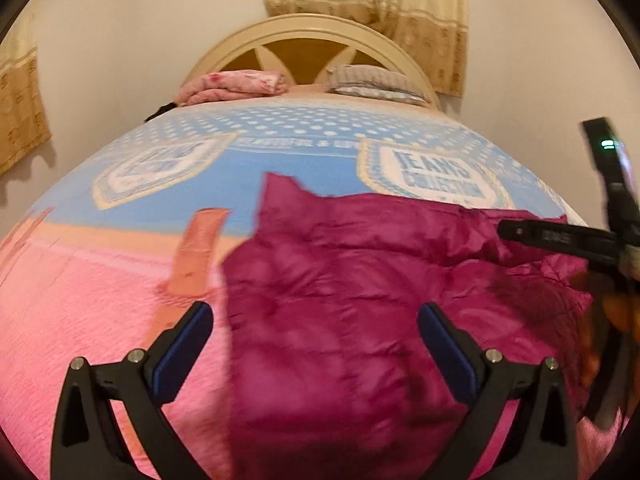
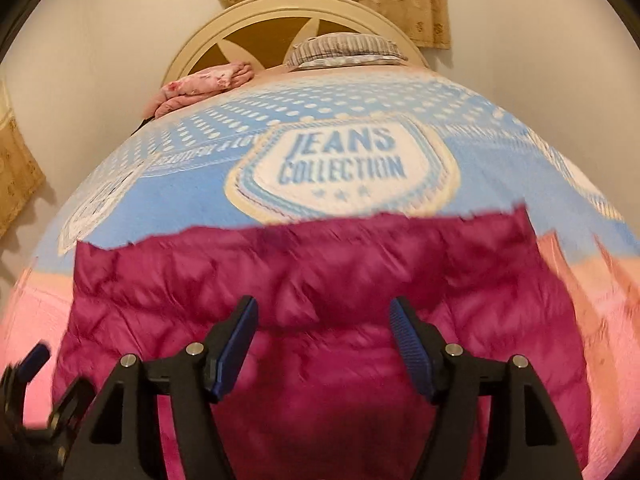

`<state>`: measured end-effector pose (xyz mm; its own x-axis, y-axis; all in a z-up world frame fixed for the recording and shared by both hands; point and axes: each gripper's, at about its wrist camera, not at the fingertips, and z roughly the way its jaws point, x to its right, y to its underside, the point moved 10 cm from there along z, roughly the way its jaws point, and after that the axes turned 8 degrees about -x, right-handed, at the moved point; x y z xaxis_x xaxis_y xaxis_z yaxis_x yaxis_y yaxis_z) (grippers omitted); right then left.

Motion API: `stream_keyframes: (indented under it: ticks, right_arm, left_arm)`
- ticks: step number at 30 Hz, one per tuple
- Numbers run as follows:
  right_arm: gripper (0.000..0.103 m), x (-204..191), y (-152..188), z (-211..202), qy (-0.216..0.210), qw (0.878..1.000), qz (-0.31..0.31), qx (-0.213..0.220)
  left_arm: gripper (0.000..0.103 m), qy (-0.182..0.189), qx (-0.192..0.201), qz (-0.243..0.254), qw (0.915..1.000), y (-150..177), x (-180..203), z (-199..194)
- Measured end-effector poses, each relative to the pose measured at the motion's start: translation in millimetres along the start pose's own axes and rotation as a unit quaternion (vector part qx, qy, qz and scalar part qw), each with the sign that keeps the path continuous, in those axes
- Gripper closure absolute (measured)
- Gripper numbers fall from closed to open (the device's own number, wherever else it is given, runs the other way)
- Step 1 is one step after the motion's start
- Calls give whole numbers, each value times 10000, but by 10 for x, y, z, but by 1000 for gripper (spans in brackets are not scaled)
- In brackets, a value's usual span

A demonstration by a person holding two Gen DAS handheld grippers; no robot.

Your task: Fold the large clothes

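On the bed, at centre: your magenta jacket point(image 2: 320, 320) lies spread on the bedspread point(image 2: 340, 140), folded edge toward 12 o'clock, just short of the "JEANS COLLECTION" badge point(image 2: 342, 168).

Handling: judged light, soft and puffy; the quilted shell looks slick and will likely spring back, so expect a fold to slide open unless pressed flat.

Where to grip: take the hem corners, at 10 o'clock point(image 2: 86, 248) and 1 o'clock point(image 2: 520, 208) in the right wrist view; pinch through both layers, not the loose top skin.

Appearance: deep magenta, creased, quilted in padded panels; the far edge is ragged in outline, partly from blur. A dark, furry-looking patch sits at 3 o'clock in the left wrist view; what it is cannot be told.

Right gripper point(image 2: 322, 344): jaws apart over the jacket, nothing between the pads.

Left gripper point(image 1: 314, 340): jaws spread wide, empty, poised over the jacket's left edge.

Surroundings: headboard point(image 2: 280, 12), a pillow point(image 2: 344, 50) and a folded pink blanket point(image 2: 204, 82) at 12 o'clock, well apart from the jacket.
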<state>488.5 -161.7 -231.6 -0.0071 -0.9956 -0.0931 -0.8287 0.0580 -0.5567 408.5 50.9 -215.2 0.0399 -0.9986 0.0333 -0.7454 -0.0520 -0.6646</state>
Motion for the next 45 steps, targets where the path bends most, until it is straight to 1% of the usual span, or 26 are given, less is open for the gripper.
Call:
stream_keyframes:
  ticks: [1, 4, 6, 8, 11, 13, 14, 16, 18, 19, 21, 22, 24, 27, 28, 29, 30, 31, 33, 35, 38, 40, 41, 42, 44, 45]
  right_arm:
    - [34, -16, -27, 78, 150, 9998, -74, -65]
    - [34, -21, 3, 427, 657, 9966, -302, -404]
    - [34, -26, 69, 608, 724, 9954, -311, -543]
    - [33, -35, 95, 673, 786, 9947, -408, -520]
    - [31, -2, 94, 711, 744, 9951, -376, -523]
    - [31, 10, 88, 708, 678, 9954, -363, -566]
    - [31, 20, 88, 666, 553, 9960, -353, -604]
    - [31, 35, 102, 500, 381, 9971, -246, -617]
    - [31, -3, 171, 214, 98, 9987, -241, -433]
    - [31, -16, 241, 62, 71, 9989, -328, -317]
    - [30, -31, 420, -127, 199, 9980, -558, -211]
    - [30, -38, 519, -168, 297, 9972, -656, -209]
    - [30, -84, 768, -114, 473, 9940, -911, -375]
    - [29, -73, 919, 48, 626, 9928, -982, -283]
    - [29, -69, 932, 74, 616, 9931, -961, -256]
    - [29, -64, 925, 92, 633, 9932, -956, -206]
    - [28, -60, 923, 95, 631, 9935, -921, -233]
    - [28, -47, 915, 87, 612, 9938, -889, -266]
    - [28, -20, 923, 0, 508, 9946, -836, -339]
    - [28, 9, 981, -234, 398, 9963, -705, -278]
    - [28, -24, 1188, -566, 284, 9963, -811, -29]
    - [28, -29, 1392, -555, 382, 9942, -994, -123]
    - [28, -28, 1465, -489, 394, 9936, -1038, -223]
    - [28, -27, 1513, -402, 373, 9933, -1052, -302]
    - [28, -35, 1520, -317, 295, 9936, -1012, -396]
    - [27, -34, 1510, -298, 256, 9940, -953, -468]
  left_arm:
    - [0, 2, -57, -77, 10000, 38, -69, 16]
    - [0, 119, -460, -289, 9985, 259, -260, 149]
    - [0, 374, -690, -434, 9960, 409, -319, 229]
    - [0, 609, -762, -580, 9935, 477, -322, 253]
    - [0, 950, -781, -754, 9895, 473, -285, 266]
    - [0, 1210, -971, -911, 9837, 507, -263, 312]
    - [1, 1345, -995, -981, 9810, 517, -260, 307]
    - [4, 1447, -941, -997, 9799, 527, -274, 265]
    - [7, 1596, -911, -949, 9784, 537, -249, 236]
    - [9, 1654, -918, -948, 9773, 557, -241, 223]
    - [21, 1806, -1012, -891, 9743, 598, -174, 246]
    - [23, 1816, -1030, -846, 9743, 612, -151, 259]
    - [25, 1841, -1006, -772, 9747, 617, -82, 259]
    - [26, 1903, -1036, -633, 9742, 613, -7, 267]
    - [27, 1919, -1032, -621, 9740, 593, 1, 278]
    - [34, 1955, -1032, -607, 9734, 584, 12, 281]
    - [43, 2022, -1053, -582, 9719, 591, 28, 270]
    - [47, 2081, -1056, -571, 9707, 618, 26, 242]
    - [59, 2199, -1008, -522, 9689, 639, 53, 184]
    - [63, 2280, -955, -499, 9677, 661, 64, 141]
    - [63, 2415, -933, -522, 9645, 678, 52, 132]
    - [63, 2527, -981, -547, 9610, 678, 66, 150]
    - [66, 2537, -981, -528, 9608, 668, 69, 158]
    - [76, 2598, -910, -484, 9601, 653, 92, 128]
    - [84, 2744, -765, -494, 9573, 613, 99, 69]
    - [85, 2795, -711, -510, 9562, 611, 98, 28]
